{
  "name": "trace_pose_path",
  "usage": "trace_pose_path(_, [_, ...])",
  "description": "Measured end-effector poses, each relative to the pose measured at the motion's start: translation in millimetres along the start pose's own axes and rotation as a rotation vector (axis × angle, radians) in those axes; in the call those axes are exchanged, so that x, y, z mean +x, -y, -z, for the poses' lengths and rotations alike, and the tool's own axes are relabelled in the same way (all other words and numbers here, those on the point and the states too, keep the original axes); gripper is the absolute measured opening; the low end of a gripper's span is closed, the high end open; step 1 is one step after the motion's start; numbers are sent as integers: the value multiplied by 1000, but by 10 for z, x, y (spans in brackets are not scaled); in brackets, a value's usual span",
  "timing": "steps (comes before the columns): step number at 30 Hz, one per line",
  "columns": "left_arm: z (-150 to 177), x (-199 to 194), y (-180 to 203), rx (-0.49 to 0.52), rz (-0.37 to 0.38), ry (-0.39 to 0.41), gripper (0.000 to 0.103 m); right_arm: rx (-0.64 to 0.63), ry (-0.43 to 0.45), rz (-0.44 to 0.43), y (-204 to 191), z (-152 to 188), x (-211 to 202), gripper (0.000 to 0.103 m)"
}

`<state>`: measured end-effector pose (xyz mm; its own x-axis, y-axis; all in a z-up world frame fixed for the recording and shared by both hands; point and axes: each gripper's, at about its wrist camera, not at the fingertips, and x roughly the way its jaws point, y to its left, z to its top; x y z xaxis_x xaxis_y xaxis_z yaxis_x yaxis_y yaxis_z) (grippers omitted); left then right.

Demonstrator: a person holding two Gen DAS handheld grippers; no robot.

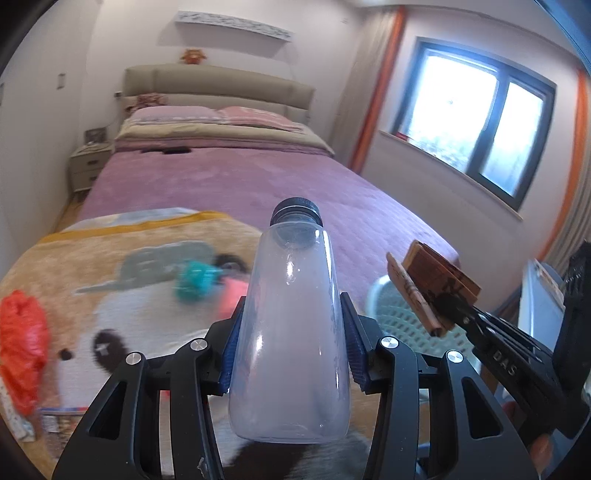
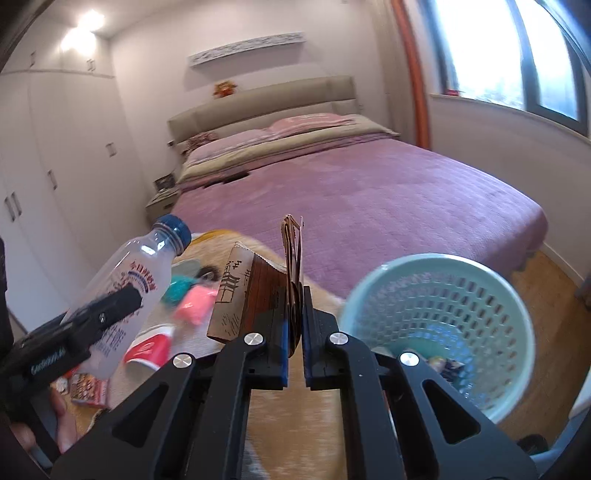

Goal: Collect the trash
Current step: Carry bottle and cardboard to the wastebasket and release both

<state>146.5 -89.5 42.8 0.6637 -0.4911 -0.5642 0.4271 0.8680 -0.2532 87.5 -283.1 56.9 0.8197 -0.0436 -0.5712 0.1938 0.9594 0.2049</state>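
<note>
1. a bed (image 2: pixel 369 192) with a purple cover filled the room, its beige headboard (image 1: pixel 218 85) against the far wall.
2. pink pillows (image 1: pixel 207 116) lay at its head, and a small orange toy (image 1: pixel 192 55) sat on the headboard.
3. a long white shelf (image 2: pixel 247 48) hung above.
4. a pale nightstand (image 1: pixel 88 162) stood beside the bed.
5. white wardrobes (image 2: pixel 55 155) lined one wall.
6. daylight came through a dark-framed window (image 1: pixel 476 118) edged by an orange curtain (image 1: pixel 380 88).
7. ceiling lights (image 2: pixel 83 27) glowed.
8. the floor (image 2: pixel 543 291) was wood.

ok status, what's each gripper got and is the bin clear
Left gripper shut on bottle. Right gripper shut on carton. Bin beside right, nothing blocking.
</note>
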Motion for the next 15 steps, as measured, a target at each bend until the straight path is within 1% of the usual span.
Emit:
trace_pose_path(3, [8,143,323,51,37,-16,45,54,1,62,328,-21,-23,4])
trace_pose_path(8, [26,401,772,99,112,-56,45,142,-21,134,822,-1,5,4])
trace_pose_path(11, [74,588,1052,133,142,-87,45,181,-33,175,1110,32,26,4])
trace_pose_path(15, [135,854,1298,159,170,-139,45,226,-63,213,1408,57,97,4])
